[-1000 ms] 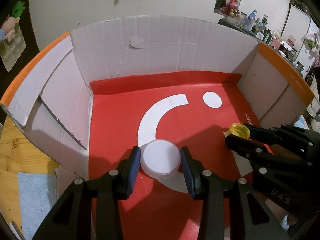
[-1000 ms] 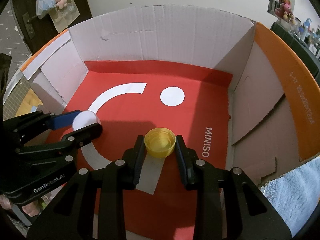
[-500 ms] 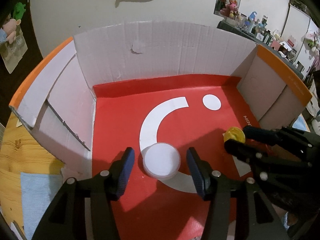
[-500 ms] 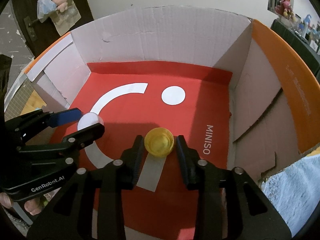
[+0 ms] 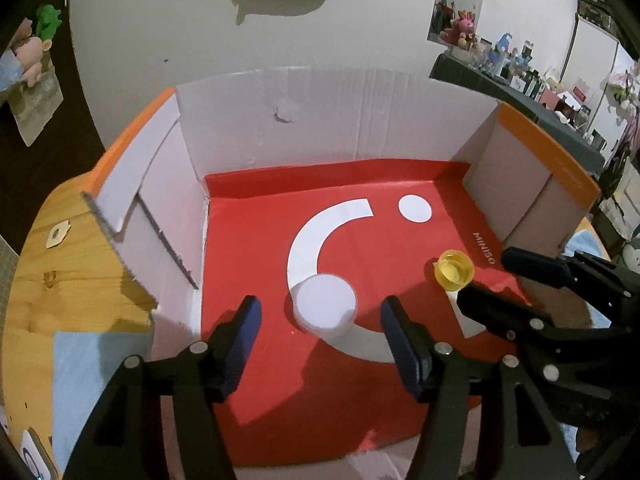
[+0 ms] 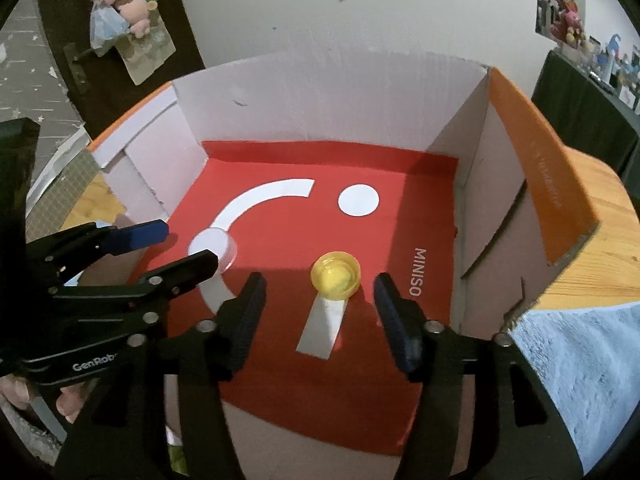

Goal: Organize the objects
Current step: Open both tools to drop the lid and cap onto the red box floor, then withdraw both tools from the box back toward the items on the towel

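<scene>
Both grippers' jaws have just been opening, nothing gripped. Left gripper (image 5: 320,316) stands wide around the round white plastic lid (image 5: 323,307), pads clear. Right gripper (image 6: 318,294) likewise around the yellow bottle cap (image 6: 335,275). Both rest on the red floor of the cardboard box (image 6: 320,92), walls well apart; room to lift out.
</scene>
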Demonstrator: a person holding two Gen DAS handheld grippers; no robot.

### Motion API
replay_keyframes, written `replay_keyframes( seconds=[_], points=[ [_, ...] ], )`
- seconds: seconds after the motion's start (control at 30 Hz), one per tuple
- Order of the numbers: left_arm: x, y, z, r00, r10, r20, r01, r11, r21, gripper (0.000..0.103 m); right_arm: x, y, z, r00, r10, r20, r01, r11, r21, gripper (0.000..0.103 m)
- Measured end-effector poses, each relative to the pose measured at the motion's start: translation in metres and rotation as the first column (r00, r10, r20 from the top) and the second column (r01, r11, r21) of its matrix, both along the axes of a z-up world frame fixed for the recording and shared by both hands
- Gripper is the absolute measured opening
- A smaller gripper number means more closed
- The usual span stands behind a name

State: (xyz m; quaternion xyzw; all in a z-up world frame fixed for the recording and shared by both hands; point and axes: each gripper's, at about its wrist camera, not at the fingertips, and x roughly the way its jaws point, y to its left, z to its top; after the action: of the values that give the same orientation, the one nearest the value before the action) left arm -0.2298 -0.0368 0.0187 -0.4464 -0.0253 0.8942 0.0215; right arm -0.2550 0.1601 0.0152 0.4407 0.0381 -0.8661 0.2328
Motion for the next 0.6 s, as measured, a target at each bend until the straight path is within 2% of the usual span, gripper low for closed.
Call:
replay_keyframes(
  seconds=[0.2,0.3,0.5,0.6],
  points=[
    [0.014,-0.001,0.009,1.000,0.009,-0.029,-0.009,1.000,0.004,0.070,0.014,0.001,0.013,0.999,0.011,-0.035,-0.012,1.000,-0.021,0.062],
    [0.023,-0.004,0.012,0.999,0.022,-0.046,-0.022,1.000,0.007,0.078,0.021,0.002,0.015,0.999,0.013,-0.044,-0.015,0.999,-0.035,0.068],
    [0.038,-0.007,0.018,0.997,0.036,-0.069,-0.035,0.999,0.013,0.080,0.037,0.007,0.020,0.998,0.018,-0.057,-0.022,0.998,-0.063,0.069],
    [0.047,-0.007,0.022,0.996,0.043,-0.083,-0.041,0.999,0.018,0.085,0.045,0.009,0.023,0.997,0.022,-0.068,-0.027,0.997,-0.077,0.076]
  ],
)
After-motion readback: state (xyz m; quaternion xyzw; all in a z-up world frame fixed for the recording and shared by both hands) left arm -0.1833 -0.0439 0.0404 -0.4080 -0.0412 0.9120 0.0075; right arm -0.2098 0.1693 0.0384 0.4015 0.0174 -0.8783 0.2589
